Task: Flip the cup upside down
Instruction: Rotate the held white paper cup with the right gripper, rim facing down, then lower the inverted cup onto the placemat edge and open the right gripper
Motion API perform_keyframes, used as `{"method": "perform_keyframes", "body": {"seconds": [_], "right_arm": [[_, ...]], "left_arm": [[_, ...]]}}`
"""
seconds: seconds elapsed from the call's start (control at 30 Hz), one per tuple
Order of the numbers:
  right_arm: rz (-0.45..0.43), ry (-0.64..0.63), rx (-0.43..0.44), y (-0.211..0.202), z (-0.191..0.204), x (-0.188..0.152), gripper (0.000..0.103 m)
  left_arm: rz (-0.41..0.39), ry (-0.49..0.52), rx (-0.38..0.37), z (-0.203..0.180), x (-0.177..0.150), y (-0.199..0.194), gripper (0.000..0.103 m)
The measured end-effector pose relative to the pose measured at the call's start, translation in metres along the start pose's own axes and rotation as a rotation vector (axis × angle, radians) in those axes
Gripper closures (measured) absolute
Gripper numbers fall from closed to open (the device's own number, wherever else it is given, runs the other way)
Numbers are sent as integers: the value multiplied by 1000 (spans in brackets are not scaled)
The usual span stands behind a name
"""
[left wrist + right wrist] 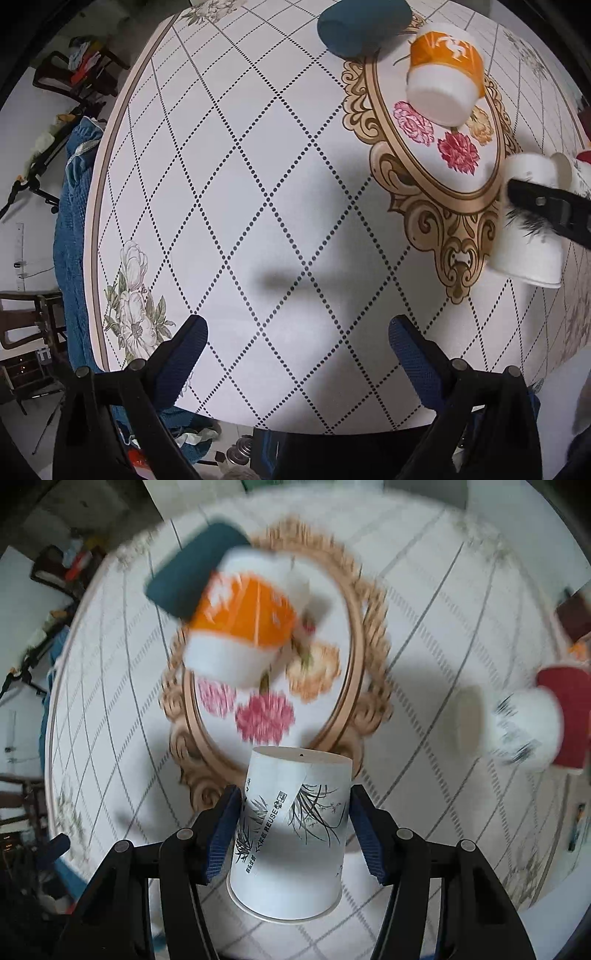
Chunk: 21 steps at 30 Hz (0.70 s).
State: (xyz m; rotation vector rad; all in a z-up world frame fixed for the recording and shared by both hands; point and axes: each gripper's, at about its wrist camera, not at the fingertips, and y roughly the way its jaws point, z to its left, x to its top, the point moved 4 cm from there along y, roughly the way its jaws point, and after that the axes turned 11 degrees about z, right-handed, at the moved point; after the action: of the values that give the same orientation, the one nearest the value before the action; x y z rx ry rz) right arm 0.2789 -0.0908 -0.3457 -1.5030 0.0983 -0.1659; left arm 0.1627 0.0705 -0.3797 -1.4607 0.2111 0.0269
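My right gripper (pixel 293 834) is shut on a white paper cup (pixel 291 834) with black plant drawings and "REUSE" print. The cup is upside down, its closed base away from me and its open rim toward me, above the round table. In the left wrist view the same cup (pixel 528 236) sits at the right edge with one black finger (pixel 546 206) of the right gripper across it. My left gripper (pixel 295 350) is open and empty above the table's near part.
The round table (pixel 229 206) has a dotted diamond cloth and a gold oval floral medallion (pixel 436 147). An upside-down orange and white cup (pixel 445 72) and a teal cup (pixel 364 26) stand near the far side. Another white cup (pixel 524 727) and a red cup (pixel 565 716) are at the right.
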Motion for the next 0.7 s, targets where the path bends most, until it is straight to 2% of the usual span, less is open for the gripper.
{"method": "perform_keyframes", "body": {"seconds": [0.17, 0.23, 0.3, 0.43, 0.7], "right_arm": [[-303, -28, -60, -25, 10, -19, 41], [-405, -37, -78, -31, 7, -21, 41], [-461, -57, -108, -31, 6, -23, 41], [-508, -99, -157, -24, 6, -35, 41], [-494, -106, -145, -14, -5, -61, 40]], "left_arm": [[9, 2, 6, 3, 5, 4, 3], [13, 6, 12, 3, 7, 6, 3], [16, 12, 22, 3, 7, 8, 3], [20, 16, 31, 2, 4, 11, 3], [18, 13, 33, 1, 0, 9, 3]]}}
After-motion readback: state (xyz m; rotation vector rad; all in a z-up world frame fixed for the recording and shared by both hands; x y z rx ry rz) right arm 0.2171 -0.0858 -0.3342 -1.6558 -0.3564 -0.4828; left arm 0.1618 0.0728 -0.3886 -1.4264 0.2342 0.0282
